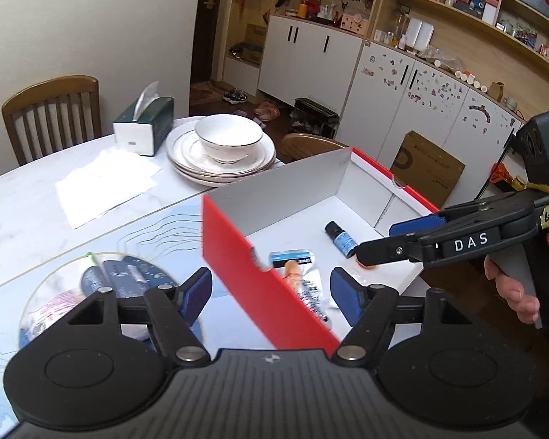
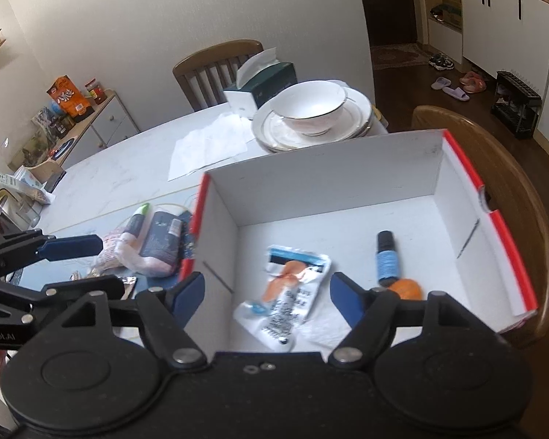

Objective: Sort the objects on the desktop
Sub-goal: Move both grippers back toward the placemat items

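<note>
The left gripper (image 1: 271, 291) has its blue-padded fingers (image 1: 195, 292) standing apart with nothing between them, above the near red wall of the box (image 1: 238, 256). The right gripper (image 2: 267, 298) likewise has its fingers (image 2: 188, 292) spread wide and empty, hanging over the near end of the same box (image 2: 347, 168).

Inside the box, on its white floor, lies a crumpled white sachet (image 2: 285, 292) with a blue band and an orange picture, directly beyond the right gripper's fingers. Just to the right of it in the box is a small dark bottle (image 2: 386, 256) with a blue label, lying flat, and a small orange thing (image 2: 406, 289) touches the bottle's base.

Outside the box, against its left wall, a loose pile of packets (image 2: 153, 245) rests on a round blue mat (image 1: 55, 292) on the tabletop (image 1: 36, 212); the pile holds a dark blue pouch, a pinkish bag and a green-capped tube.

Beyond the box, a white bowl (image 1: 228, 139) sits on stacked plates (image 1: 186, 157), with a tissue box (image 1: 146, 124) and flat white paper (image 1: 102, 183) further to the left.
</note>
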Demonstrator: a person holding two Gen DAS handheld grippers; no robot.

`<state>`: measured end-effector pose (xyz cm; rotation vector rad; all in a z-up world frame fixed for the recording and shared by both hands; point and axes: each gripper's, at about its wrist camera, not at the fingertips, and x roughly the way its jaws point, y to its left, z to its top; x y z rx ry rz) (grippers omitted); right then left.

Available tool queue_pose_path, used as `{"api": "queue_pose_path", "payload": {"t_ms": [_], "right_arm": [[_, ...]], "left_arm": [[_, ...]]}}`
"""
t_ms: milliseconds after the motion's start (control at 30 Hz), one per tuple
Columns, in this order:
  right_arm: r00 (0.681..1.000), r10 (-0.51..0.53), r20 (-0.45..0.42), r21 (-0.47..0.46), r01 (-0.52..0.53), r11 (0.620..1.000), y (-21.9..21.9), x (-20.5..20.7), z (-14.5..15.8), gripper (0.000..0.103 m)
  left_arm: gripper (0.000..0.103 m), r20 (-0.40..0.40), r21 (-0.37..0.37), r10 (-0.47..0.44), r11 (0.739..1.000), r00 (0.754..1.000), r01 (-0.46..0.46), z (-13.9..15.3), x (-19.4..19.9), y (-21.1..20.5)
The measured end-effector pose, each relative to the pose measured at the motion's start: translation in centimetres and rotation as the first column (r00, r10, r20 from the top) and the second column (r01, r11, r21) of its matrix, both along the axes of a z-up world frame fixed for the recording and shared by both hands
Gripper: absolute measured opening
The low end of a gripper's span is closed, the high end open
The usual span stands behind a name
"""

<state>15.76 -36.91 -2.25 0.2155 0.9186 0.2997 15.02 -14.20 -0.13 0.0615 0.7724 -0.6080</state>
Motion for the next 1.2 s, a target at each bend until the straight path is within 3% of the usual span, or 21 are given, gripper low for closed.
{"api": "queue_pose_path", "payload": {"t_ms": [67, 500, 633, 1200], "right_arm": [[1.0, 0.001, 0.0, -0.004, -0.001, 1.0, 1.0, -0.2, 0.0, 0.076], [1.0, 0.012, 0.003, -0.026, -0.012, 1.0, 7.0, -1.2, 0.2, 0.076], [1.0, 0.018, 0.001, -0.036, -0.018, 0.999, 8.8, -1.4, 0.0, 0.077], [1.0, 0.016, -0.017, -0.069, -0.017, 0.997, 15.1, -1.4, -1.4, 0.077]], "left_arm": [[0.079, 0.001, -0.005, 0.008, 1.0, 1.0, -0.008, 0.0, -0.1, 1.0], [0.087, 0.008, -0.002, 0.08, 0.997, 0.997, -0.08, -1.0, -1.4, 7.8], [0.103, 0.009, -0.01, 0.103, 0.995, 0.995, -0.103, -1.5, -1.7, 9.9], [0.103, -0.072, 0.038, 0.185, 0.982, 0.98, -0.183, -6.2, -2.3, 18.5]]}}
